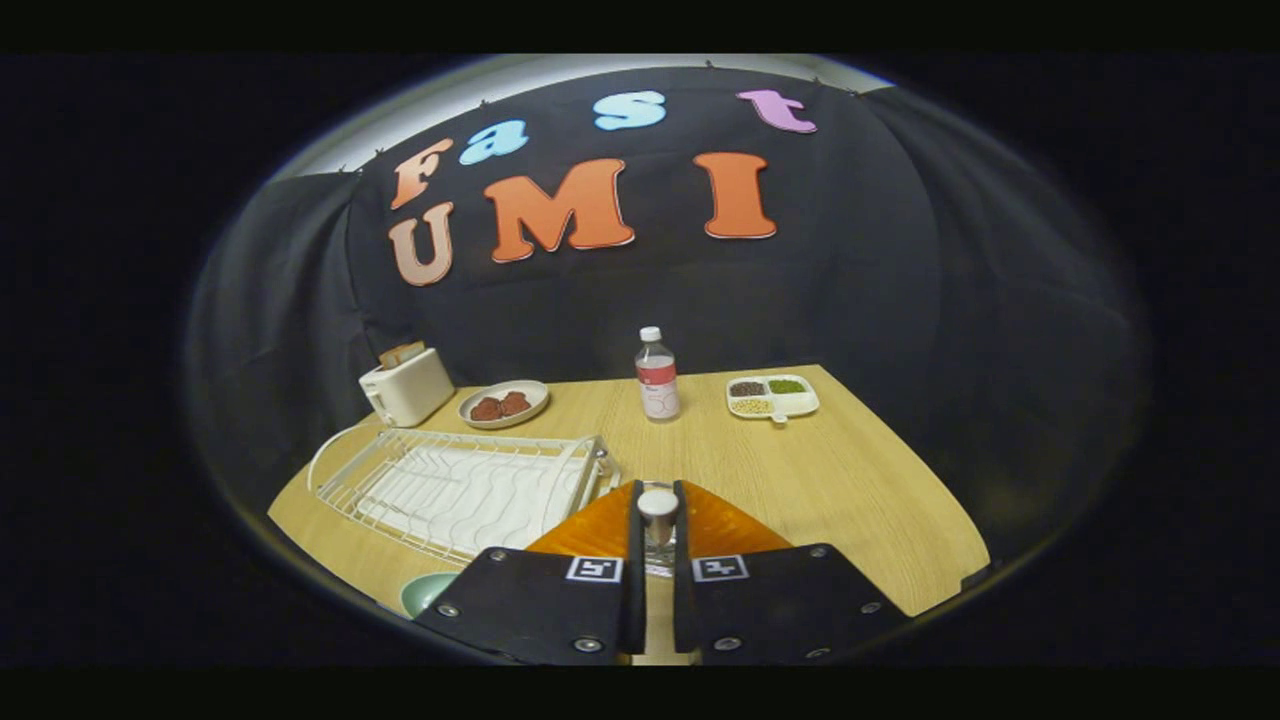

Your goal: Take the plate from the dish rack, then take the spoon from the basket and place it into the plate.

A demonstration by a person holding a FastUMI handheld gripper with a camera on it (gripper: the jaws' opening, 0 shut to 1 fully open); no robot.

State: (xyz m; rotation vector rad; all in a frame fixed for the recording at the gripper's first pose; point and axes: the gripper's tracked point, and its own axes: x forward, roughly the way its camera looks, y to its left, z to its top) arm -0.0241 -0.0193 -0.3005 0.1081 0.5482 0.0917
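Gripper (657, 492) nearly closed, pinching what looks like the spoon (658, 510), pale end poking up between the fingers. Hanging right over the orange plate (725, 527), already out of the rack and sitting near the bench's (850, 480) front edge. Probably the last step: lower, then let go gently. Green round thing (428, 592) at the front left, can't tell what. Dish rack (460, 490) just left of the plate, not blocking anything. Along the back edge, well apart: toaster (405, 385), dish of brown food (503, 403), bottle (657, 375), divided tray (772, 397).

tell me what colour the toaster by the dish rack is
Cream white, seen best in the gripper view: the toaster stands beyond the dish rack.
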